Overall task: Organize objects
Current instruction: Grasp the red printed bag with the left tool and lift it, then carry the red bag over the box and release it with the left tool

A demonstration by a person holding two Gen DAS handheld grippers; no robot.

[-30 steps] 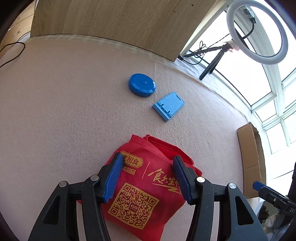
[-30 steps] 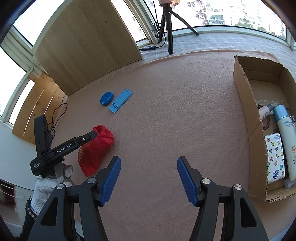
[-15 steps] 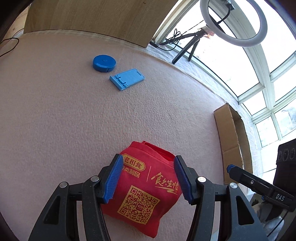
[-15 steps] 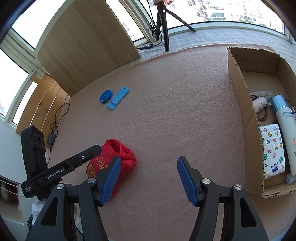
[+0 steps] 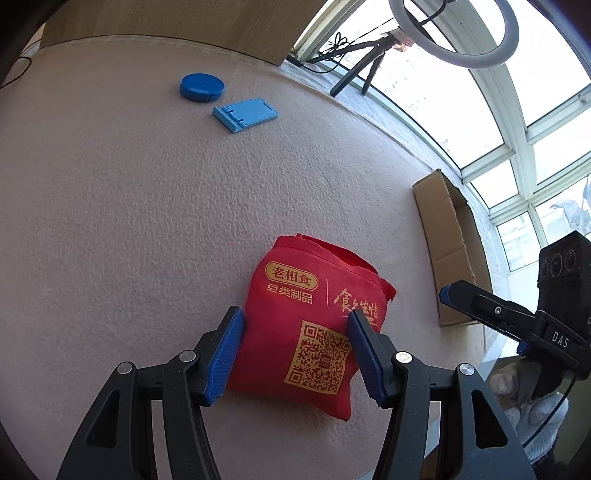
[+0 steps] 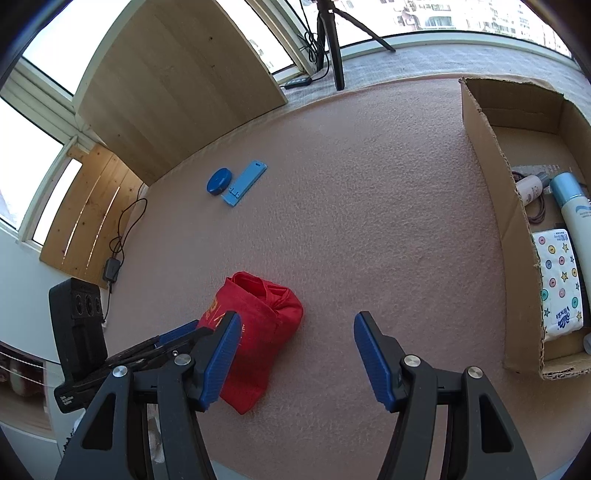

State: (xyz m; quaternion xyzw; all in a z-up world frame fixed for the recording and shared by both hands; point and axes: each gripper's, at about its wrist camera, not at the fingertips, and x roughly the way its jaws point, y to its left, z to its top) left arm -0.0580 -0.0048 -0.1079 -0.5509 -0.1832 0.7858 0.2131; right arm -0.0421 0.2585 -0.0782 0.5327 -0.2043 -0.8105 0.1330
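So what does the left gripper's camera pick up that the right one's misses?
Only the left wrist view shows the ring light by the window and the QR code on the red bag, which lies between the open left gripper. Only the right wrist view sees inside the cardboard box: a tissue pack and a bottle. Both show the bag, the blue round case, the blue stand and the pink mat.

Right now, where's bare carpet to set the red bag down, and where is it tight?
Free: the wide carpet strip between the red bag and the cardboard box, and the stretch between the bag and the blue phone stand. Also the box's far end. Crowded: the box's near end, where a tissue pack and bottle lie.
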